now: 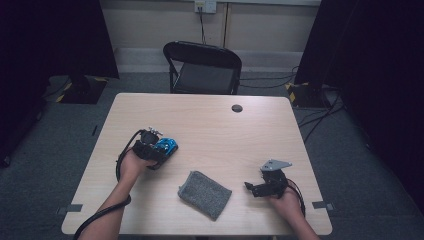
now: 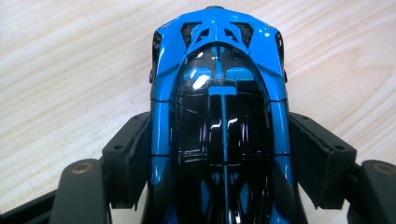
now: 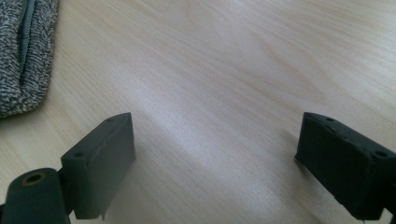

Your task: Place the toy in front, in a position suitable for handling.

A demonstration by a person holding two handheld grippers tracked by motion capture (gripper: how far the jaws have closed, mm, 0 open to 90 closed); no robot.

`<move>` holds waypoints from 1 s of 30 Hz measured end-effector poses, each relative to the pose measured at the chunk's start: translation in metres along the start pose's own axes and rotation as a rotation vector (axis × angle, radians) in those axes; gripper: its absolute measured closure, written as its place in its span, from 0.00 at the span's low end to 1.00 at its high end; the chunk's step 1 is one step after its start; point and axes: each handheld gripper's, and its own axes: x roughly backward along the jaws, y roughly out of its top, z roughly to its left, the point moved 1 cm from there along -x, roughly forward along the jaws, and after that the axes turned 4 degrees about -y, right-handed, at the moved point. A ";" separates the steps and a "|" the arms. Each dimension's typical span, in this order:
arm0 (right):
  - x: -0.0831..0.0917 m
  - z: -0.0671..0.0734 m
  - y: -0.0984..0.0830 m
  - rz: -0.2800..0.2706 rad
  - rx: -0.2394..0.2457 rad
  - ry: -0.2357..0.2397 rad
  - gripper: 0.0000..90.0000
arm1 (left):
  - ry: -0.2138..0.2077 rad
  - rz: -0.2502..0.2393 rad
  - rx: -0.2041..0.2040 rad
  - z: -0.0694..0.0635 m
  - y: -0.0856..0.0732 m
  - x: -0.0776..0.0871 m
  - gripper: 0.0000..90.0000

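No brand, label or writing can be read. The left gripper (image 2: 219, 154) is clenched around a blue-and-black toy car (image 2: 219, 107) at 9 o'clock on the tabletop (image 1: 210, 120); the car's near end is cut off in the left gripper view. The right gripper (image 3: 215, 163) sits released at 4 o'clock, nothing between its jaws. A grey pouch (image 1: 205, 194) lies at 6 o'clock

Counting one blue-and-black toy car (image 1: 165, 146), one grey knitted pouch (image 1: 204, 194), two tools, left (image 1: 159, 150) and right (image 1: 255, 187), one wooden surface (image 1: 210, 120), one black folding chair (image 1: 202, 67) standing behind.
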 end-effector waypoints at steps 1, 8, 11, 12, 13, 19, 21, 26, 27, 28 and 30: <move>0.000 0.000 0.000 0.000 0.000 0.000 0.12 | -0.001 -0.001 0.004 0.000 0.001 0.001 0.31; 0.000 0.000 0.000 0.000 0.001 0.000 0.12 | -0.005 -0.016 -0.025 -0.008 0.016 0.009 0.31; 0.000 0.000 0.000 0.000 0.000 0.000 0.12 | -0.009 -0.027 -0.036 -0.013 0.025 0.011 0.31; 0.000 0.000 0.000 0.000 0.000 0.000 0.12 | -0.009 -0.027 -0.036 -0.013 0.025 0.011 0.31; 0.000 0.000 0.000 0.000 0.000 0.000 0.12 | -0.013 -0.029 -0.042 -0.017 0.029 0.010 0.31; 0.000 0.000 0.000 0.000 0.001 0.000 0.12 | -0.041 -0.023 -0.090 -0.037 0.053 -0.002 0.31; 0.000 0.000 0.000 0.001 0.001 -0.001 0.12 | -0.041 -0.020 -0.102 -0.043 0.058 -0.007 0.31; 0.000 0.000 0.000 0.001 0.002 0.000 0.12 | -0.056 -0.013 -0.131 -0.057 0.072 -0.022 0.31; 0.000 0.000 0.000 0.001 0.002 0.000 0.12 | -0.056 -0.013 -0.131 -0.057 0.072 -0.022 0.31; 0.000 0.000 0.000 0.001 0.003 0.001 0.12 | -0.057 -0.010 -0.130 -0.062 0.075 -0.030 0.31; 0.000 0.000 0.000 0.001 0.003 0.001 0.12 | -0.056 -0.006 -0.134 -0.064 0.076 -0.035 0.31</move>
